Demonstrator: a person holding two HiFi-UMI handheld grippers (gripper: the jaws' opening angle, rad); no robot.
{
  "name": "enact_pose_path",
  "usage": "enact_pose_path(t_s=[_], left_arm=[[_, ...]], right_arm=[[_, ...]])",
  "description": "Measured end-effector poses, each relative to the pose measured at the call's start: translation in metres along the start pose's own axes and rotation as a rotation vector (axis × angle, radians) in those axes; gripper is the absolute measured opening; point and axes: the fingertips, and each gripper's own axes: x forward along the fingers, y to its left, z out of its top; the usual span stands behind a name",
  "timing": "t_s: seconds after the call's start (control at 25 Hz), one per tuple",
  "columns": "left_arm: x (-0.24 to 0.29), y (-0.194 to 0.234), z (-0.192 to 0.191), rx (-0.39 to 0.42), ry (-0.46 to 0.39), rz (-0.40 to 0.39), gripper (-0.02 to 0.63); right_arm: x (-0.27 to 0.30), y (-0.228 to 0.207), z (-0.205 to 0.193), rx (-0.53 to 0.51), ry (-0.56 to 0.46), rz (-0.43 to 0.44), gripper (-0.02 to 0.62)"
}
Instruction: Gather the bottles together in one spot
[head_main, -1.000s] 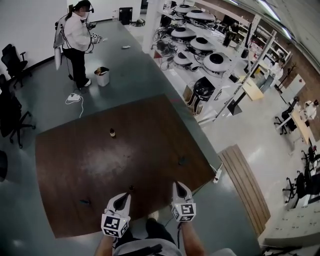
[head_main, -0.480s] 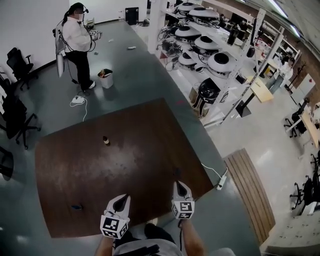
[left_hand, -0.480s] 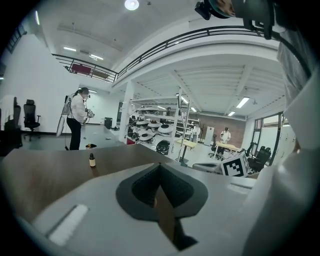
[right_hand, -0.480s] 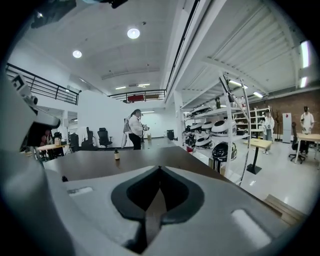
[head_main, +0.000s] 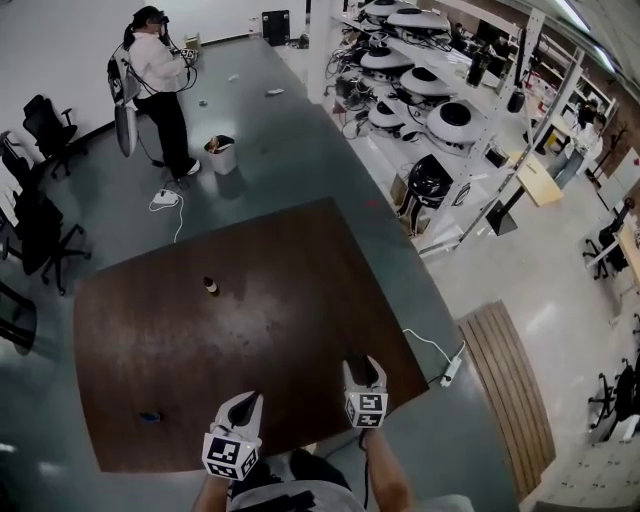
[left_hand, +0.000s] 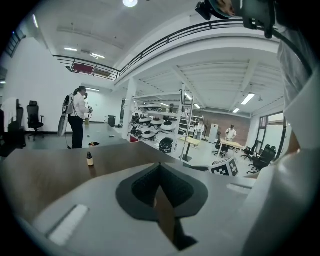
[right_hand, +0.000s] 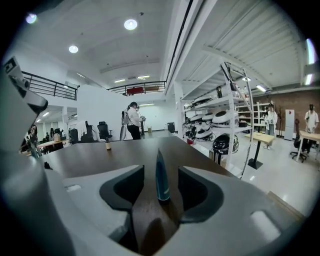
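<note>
Only right gripper view shows blue bottle (right_hand: 161, 176) between right gripper's (head_main: 363, 369) just-opened jaws.

Bright, even indoor light from ceiling lamps (right_hand: 130, 24), blown out white; soft sheen on the table (head_main: 250, 300) middle. Heavy fisheye bend, black corners in both gripper views. Blue bottle (right_hand: 162, 175) close to my right lens looks slightly soft.

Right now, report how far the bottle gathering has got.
Done: nothing gathered yet; the bottles sit apart on the table. In hand: the right gripper, its jaws just opened, straddles a blue bottle without gripping it. Left: the brown bottle far across the table, and a small blue item near the left edge, too small to identify.
</note>
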Motion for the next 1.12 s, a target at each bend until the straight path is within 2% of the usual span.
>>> enact_pose_path(t_s=[0.32,0.44,0.48,0.8,1.12], left_arm=[[0.0,0.005,-0.001,-0.016,0.013,0.035,0.002],[-0.001,0.007,-0.002,-0.022,0.015,0.043,0.002],[-0.002,0.008,-0.003,-0.023,0.015,0.045,0.002],[-0.006,0.013,-0.003,-0.027,0.008,0.056,0.002],[-0.015,0.019,0.0,-0.029,-0.011,0.064,0.002]], right_arm=[[0.023,0.001,-0.017,-0.03,0.052,0.031,0.216],[0.024,0.001,-0.016,-0.044,0.041,0.024,0.102],[0.024,0.001,-0.016,-0.048,0.038,0.023,0.092],[0.025,0.001,-0.018,-0.064,0.043,0.024,0.091],[0.019,0.004,0.005,-0.086,-0.005,0.037,0.089]])
